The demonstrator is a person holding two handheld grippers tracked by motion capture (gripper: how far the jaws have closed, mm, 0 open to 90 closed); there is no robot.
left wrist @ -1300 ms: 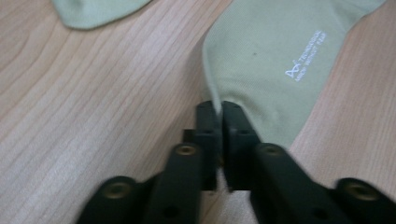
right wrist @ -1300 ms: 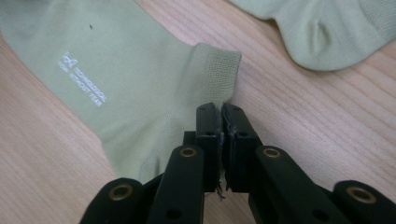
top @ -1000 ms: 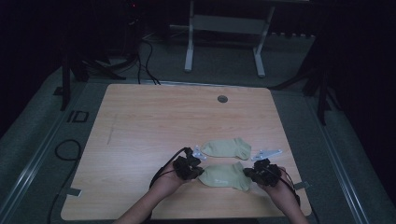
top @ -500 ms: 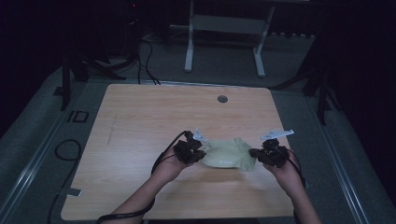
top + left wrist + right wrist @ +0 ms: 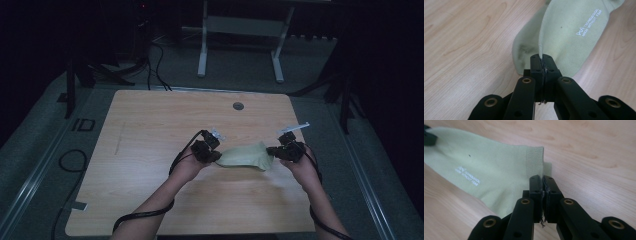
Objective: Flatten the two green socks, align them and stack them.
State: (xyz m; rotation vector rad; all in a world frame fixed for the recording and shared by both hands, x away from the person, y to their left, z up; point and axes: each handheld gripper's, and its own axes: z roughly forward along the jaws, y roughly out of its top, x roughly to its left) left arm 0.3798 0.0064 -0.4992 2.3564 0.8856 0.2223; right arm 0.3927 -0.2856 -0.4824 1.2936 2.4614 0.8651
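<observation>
The left gripper [image 5: 543, 65] has its jaws pressed together on the toe end of a pale green sock [image 5: 571, 37], the fabric edge rising straight out of the seam between them, and the right gripper [image 5: 542, 185] is likewise pinched shut on the ribbed cuff end of that sock [image 5: 489, 167]. In the high view the sock [image 5: 246, 157] is stretched between the two grippers, the left gripper [image 5: 214, 155] at its left end and the right gripper [image 5: 274, 151] at its right, over the near-middle part of the wooden table [image 5: 150, 130]. Small white lettering is printed on the side of the sock that faces up. A second layer of green cloth shows under the held layer in both gripper views; whether it is another sock or a fold of the same one I cannot tell. The step in hand looks like laying the sock flat and square; the next move probably calls for lowering both ends together with even tension, then letting go without dragging the cloth. No container stands on the table; farther off there is a small round grommet [image 5: 238, 106] near its far edge, and beyond that the dark floor with cables [image 5: 155, 60].
</observation>
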